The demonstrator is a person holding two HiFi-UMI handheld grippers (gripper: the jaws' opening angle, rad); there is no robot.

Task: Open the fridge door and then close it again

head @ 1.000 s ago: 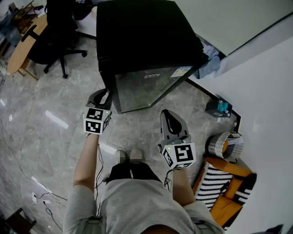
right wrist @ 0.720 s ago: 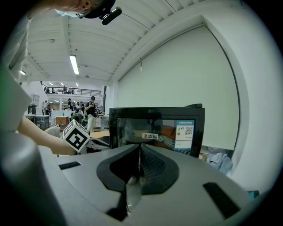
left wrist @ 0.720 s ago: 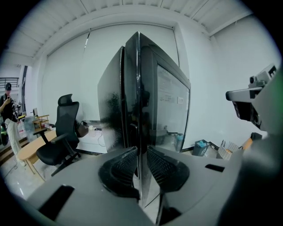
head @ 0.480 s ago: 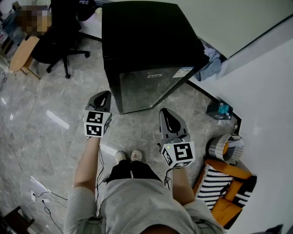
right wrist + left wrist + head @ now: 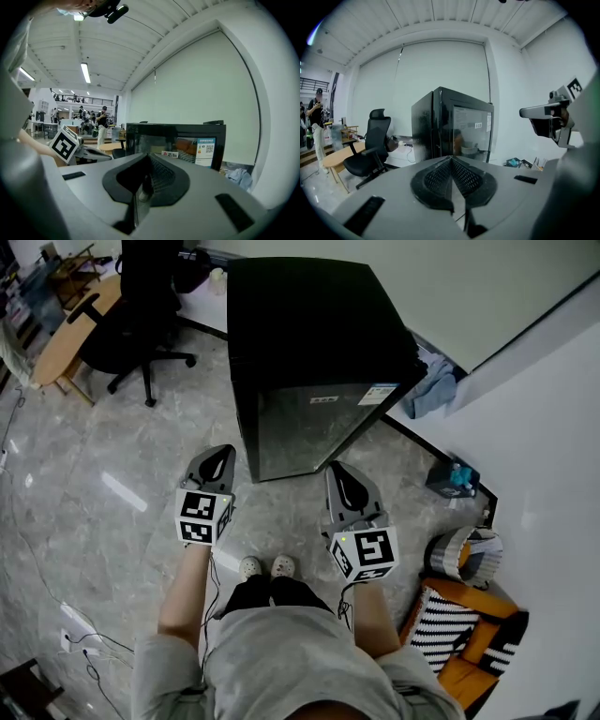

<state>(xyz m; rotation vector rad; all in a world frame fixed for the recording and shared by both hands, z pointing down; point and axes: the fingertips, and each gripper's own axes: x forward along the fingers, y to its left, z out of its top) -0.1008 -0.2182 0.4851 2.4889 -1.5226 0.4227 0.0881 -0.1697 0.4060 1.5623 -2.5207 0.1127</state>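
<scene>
**A:** Since the fridge door (image 5: 314, 423) stands flush and closed, which step do we have in hand?

**B:** We think we are standing off from it, and we cannot tell if it was opened already. The left gripper (image 5: 219, 454) and the right gripper (image 5: 337, 472) both have their jaws clenched on nothing.

**A:** Where is the fridge (image 5: 319, 324) relative to them?

**B:** It is on the floor (image 5: 112, 484), ahead of both jaws, near but apart. To open it, we must part one pair of jaws and reach the door's edge.
</scene>
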